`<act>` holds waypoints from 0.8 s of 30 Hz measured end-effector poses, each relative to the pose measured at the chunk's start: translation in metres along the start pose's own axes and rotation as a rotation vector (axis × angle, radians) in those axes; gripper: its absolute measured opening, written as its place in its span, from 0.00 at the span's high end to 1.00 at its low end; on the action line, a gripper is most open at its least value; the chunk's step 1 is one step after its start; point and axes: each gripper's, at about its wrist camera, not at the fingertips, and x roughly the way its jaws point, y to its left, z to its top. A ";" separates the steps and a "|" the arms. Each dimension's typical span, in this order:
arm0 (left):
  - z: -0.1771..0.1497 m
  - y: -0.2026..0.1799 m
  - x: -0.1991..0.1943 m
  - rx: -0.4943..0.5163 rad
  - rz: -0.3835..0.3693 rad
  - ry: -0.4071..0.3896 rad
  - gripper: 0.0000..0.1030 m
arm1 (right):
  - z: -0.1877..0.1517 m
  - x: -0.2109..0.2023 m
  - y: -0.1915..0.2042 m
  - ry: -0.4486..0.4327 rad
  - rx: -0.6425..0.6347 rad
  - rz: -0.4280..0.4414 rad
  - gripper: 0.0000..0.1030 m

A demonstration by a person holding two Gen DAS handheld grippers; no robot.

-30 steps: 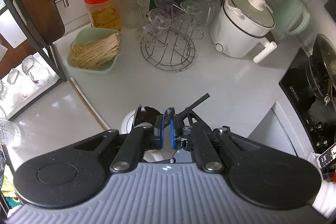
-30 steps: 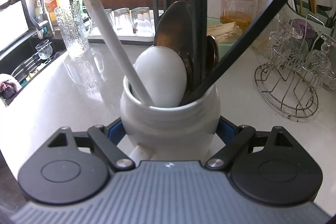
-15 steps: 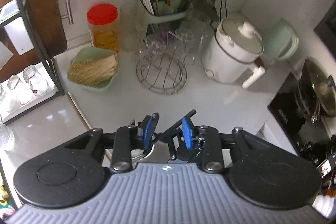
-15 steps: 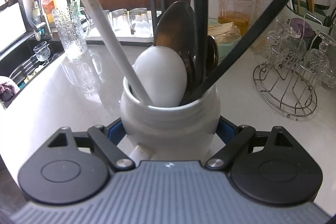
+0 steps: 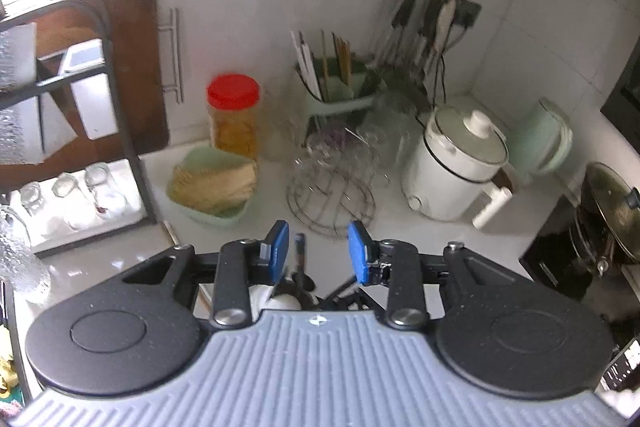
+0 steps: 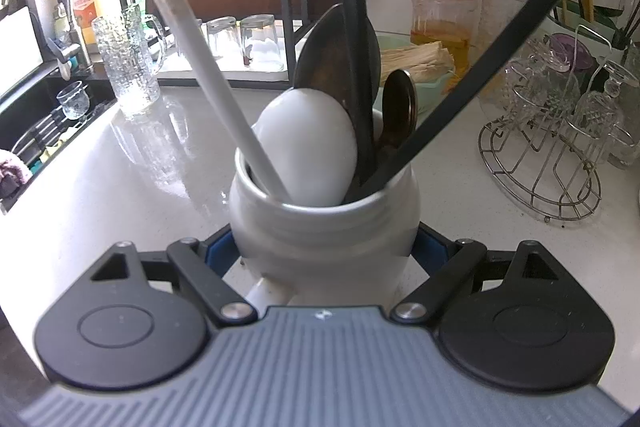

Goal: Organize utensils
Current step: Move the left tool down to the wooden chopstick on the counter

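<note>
Right gripper (image 6: pixel 324 247): jaws clamped on the white ceramic utensil crock (image 6: pixel 324 227), one blue pad on each side of its belly. Crock sits upright on the white countertop (image 6: pixel 120 179).

In the crock: white spoon (image 6: pixel 308 147) bowl-up at front, white handle (image 6: pixel 192 39) leaning left, a dark spoon (image 6: pixel 324 55) behind it, a smaller dark spoon (image 6: pixel 400 107) to its right, one black handle (image 6: pixel 352 7) near vertical, another black handle (image 6: pixel 500 39) leaning right.

Left gripper (image 5: pixel 318 247): jaws apart, nothing between the blue pads (image 5: pixel 280 247). Log says they just opened; gap is steady now. It hovers above the crock's contents; a dark handle tip (image 5: pixel 299 247) shows just below the gap, not touching either pad.

Further back, left wrist view, blurred: green dish of pale sticks (image 5: pixel 212 187), wire glass rack (image 5: pixel 332 187), red-lidded jar (image 5: pixel 233 117), green cutlery caddy (image 5: pixel 340 95) with chopsticks, white rice cooker (image 5: pixel 456 171), knives on the wall (image 5: pixel 420 23).

Right wrist view: textured glass mug (image 6: pixel 126 63) and upturned glasses (image 6: pixel 260 43) on the left, sink (image 6: pixel 36 123) at the far left edge.
</note>
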 end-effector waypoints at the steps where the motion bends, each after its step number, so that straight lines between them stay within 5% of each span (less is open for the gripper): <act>1: -0.003 0.004 0.000 -0.010 0.011 -0.007 0.63 | 0.000 0.000 0.000 0.001 0.001 -0.002 0.11; 14: -0.042 0.068 -0.005 -0.152 0.139 -0.120 0.63 | 0.000 0.000 0.001 0.001 0.013 -0.012 0.12; 24: -0.094 0.140 0.069 -0.296 0.180 -0.004 0.63 | 0.002 -0.005 0.000 0.040 0.022 -0.038 0.12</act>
